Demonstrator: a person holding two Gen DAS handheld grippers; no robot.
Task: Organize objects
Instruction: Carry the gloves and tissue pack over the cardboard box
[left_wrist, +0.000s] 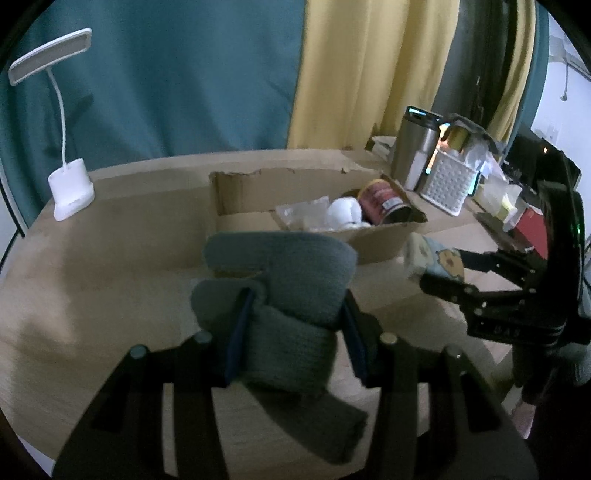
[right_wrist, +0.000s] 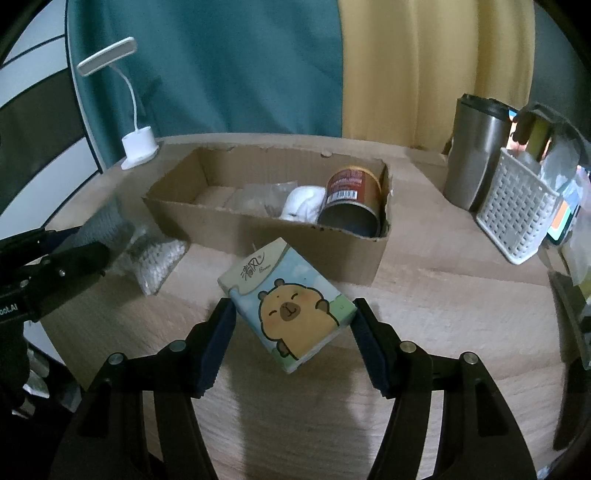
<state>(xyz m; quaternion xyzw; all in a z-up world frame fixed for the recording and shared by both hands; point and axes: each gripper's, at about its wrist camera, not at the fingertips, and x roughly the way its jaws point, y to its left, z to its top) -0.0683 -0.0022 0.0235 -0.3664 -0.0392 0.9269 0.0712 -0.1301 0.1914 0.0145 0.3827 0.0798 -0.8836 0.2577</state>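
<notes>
Clamping knitted cloth (left_wrist: 291, 295) in the left gripper (left_wrist: 295, 325), tissue pack (right_wrist: 288, 306) in the right gripper (right_wrist: 291, 332), apparently bound for the far cardboard box (right_wrist: 258, 229).

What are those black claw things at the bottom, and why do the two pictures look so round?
Each claw is a hand-held gripper that a person carries, one per hand. A wide-angle camera on each looks along its fingers, which bends the picture. The left hand-held gripper squeezes a grey knitted cloth. The right hand-held gripper squeezes a tissue pack with a cartoon animal. Ahead on the wooden table sits a cardboard box holding a can and something white. A desk lamp stands behind.
</notes>
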